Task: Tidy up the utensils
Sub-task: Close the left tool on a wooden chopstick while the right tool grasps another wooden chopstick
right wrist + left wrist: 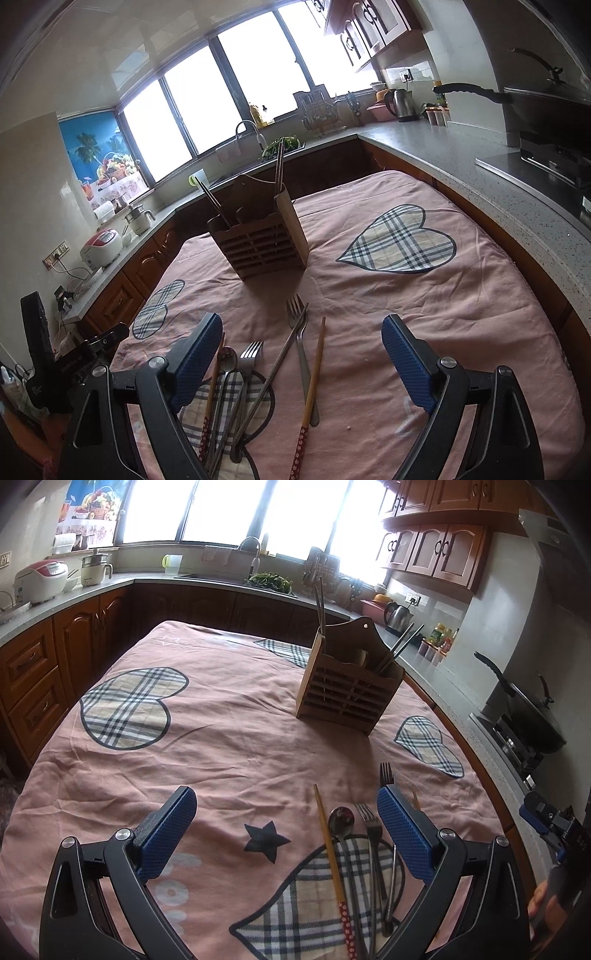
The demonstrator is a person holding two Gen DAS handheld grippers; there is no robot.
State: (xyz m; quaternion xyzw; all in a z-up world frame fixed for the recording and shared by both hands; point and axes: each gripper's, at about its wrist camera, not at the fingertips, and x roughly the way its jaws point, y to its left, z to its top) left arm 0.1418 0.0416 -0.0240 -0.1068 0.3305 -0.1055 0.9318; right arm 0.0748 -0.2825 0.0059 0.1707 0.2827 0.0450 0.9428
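Most of the sorting is yet to do, by the look of it. The slatted wooden utensil caddy [260, 236] stands well ahead of both pairs of fingers on the pink cloth with plaid hearts [424, 317], and only a few dark chopsticks [279, 162] poke out of its compartments.

The loose pile lies low between the two tools: a steel spoon [341, 821] and a steel fork [369, 821] sit between the left gripper [286, 834] fingers, nearer its right-hand pad. A second steel fork [297, 314], a wooden chopstick with a red flowered end [314, 384] and a grey metal chopstick [275, 369] lie between the right gripper [302, 363] fingers.

Both grippers hover spread wide, holding nothing.
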